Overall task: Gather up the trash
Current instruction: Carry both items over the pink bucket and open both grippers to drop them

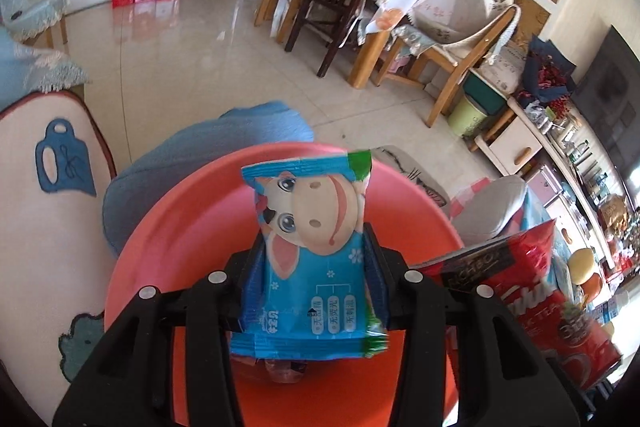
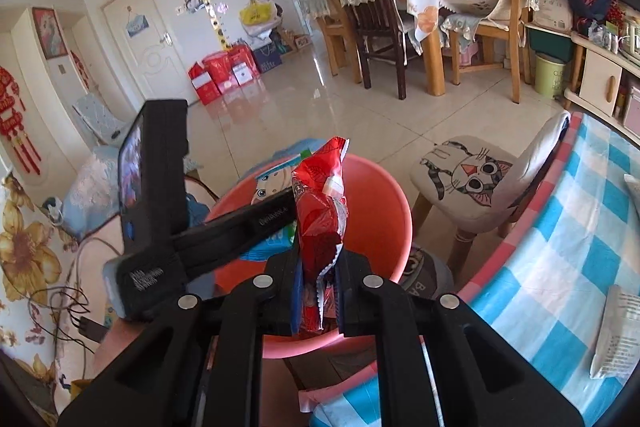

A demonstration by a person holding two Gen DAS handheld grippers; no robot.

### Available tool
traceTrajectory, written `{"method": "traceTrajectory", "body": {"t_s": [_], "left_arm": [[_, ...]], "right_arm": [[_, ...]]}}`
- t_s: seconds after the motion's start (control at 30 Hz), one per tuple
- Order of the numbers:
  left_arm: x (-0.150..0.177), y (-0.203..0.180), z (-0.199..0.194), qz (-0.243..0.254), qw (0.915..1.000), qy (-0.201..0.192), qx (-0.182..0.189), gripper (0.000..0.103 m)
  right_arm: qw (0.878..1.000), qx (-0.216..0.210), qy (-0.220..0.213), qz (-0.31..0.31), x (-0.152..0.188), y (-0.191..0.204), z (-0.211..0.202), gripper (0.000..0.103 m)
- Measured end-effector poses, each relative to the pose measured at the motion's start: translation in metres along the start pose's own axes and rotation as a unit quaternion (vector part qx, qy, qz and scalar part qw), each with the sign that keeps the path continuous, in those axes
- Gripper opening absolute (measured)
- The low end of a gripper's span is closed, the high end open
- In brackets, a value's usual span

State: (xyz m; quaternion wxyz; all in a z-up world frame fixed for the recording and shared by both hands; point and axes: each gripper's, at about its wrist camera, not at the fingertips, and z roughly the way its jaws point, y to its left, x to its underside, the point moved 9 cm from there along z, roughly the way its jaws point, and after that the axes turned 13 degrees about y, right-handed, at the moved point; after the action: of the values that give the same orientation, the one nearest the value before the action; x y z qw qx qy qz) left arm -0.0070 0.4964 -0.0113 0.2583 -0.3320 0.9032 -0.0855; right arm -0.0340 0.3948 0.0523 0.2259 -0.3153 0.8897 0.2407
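A cat-print stool (image 2: 466,173) stands beside the checked tablecloth (image 2: 560,227).

Blue cow packet (image 1: 308,259) and red wrapper (image 2: 320,223) above red basin (image 1: 160,247).

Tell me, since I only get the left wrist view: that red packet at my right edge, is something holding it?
Observer: Yes, the right gripper is shut on the crinkled red foil packet, which stands upright between its fingers.
Operator: Is it over the round pink plastic basin too?
Observer: Yes, over the basin's near rim, with the left gripper and its blue cartoon-cow wrapper just beyond.
Operator: Any trash left behind?
Observer: A whitish printed packet still lies on the blue-and-white checked tablecloth, at the right.
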Motion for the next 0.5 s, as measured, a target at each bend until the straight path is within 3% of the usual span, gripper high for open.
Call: {"method": "traceTrajectory", "body": {"t_s": [0.07, 0.13, 0.23, 0.3, 0.5], "left_arm": [[-0.003, 0.005, -0.004, -0.019, 0.9992, -0.007, 0.034, 0.048], [-0.005, 0.007, -0.006, -0.015, 0.9995, -0.015, 0.022, 0.062], [-0.006, 0.002, -0.01, -0.004, 0.9995, -0.024, 0.02, 0.069], [-0.007, 0.002, -0.011, -0.002, 0.9993, -0.034, 0.017, 0.074], [-0.01, -0.014, -0.03, 0.014, 0.9965, -0.081, 0.012, 0.084]], "right_arm": [[1.0, -0.001, 0.012, 0.006, 0.003, -0.001, 0.013, 0.018], [1.0, -0.008, 0.011, 0.021, 0.007, -0.006, 0.014, 0.025], [1.0, 0.007, -0.007, 0.025, 0.012, -0.018, 0.004, 0.037], [0.999, 0.014, -0.018, 0.029, 0.016, -0.026, -0.005, 0.052], [0.997, 0.043, -0.037, 0.044, 0.032, -0.051, -0.031, 0.074]]}}
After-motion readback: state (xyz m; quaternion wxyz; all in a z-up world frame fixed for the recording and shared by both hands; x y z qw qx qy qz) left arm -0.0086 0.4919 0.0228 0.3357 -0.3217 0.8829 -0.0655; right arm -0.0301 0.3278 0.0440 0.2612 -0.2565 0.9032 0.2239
